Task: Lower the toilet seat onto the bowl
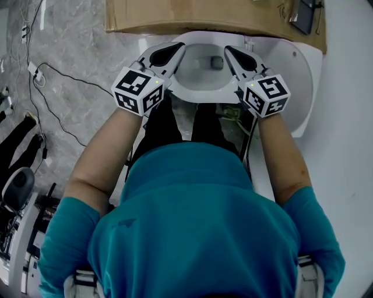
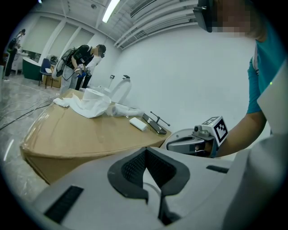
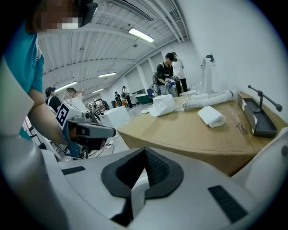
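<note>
Both closed and empty, the left gripper (image 1: pixel 179 49) and right gripper (image 1: pixel 229 50) are held equally near the toilet seat (image 1: pixel 195 90), which is seen between them, seemingly laid flat on the bowl (image 1: pixel 204 58).

cardboard box (image 1: pixel 175 17) — white cloth (image 2: pixel 90 102) lying on top | grey floor (image 1: pixel 81 35) — loose cables (image 1: pixel 37 75) | background: person (image 2: pixel 83 58) standing

Illumination is bright and even, supplied by ceiling strip lights (image 2: pixel 110 10). Shadows are soft. Both gripper views show fisheye distortion, dark vignetted corners and a blurred foreground.
</note>
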A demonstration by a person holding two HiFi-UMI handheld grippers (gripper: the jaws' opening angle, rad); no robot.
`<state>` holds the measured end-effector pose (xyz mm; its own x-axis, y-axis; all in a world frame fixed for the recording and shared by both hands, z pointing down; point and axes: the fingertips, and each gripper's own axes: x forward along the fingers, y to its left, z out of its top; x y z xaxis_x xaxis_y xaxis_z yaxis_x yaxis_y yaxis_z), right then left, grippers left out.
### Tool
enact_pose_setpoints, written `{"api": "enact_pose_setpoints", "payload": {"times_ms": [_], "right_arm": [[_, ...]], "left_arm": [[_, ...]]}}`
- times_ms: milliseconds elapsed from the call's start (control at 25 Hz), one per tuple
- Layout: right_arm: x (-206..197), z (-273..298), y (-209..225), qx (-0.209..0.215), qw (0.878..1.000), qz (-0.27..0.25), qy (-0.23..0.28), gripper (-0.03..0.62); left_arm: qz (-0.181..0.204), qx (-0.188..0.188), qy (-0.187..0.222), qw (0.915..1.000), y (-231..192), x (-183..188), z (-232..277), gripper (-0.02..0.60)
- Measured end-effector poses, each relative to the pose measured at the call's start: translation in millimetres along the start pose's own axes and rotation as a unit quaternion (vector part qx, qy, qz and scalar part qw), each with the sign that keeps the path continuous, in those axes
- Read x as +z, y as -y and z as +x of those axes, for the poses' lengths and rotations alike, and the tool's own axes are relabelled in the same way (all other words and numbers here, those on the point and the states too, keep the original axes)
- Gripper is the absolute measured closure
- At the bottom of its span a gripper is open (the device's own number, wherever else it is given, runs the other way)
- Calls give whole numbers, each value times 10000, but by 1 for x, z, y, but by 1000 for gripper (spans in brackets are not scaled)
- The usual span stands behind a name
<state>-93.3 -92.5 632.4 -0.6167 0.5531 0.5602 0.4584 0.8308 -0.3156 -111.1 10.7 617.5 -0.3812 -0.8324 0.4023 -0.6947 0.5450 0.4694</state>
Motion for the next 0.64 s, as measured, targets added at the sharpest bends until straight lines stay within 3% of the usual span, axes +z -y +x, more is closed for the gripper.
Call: {"api": "enact_pose_setpoints", "payload": {"times_ms": [640], "right_arm": [[-3,1,-1,22,10000,4,-44,605]], "left_arm": [[12,-16,15,10000,3,-1,0,578]]}}
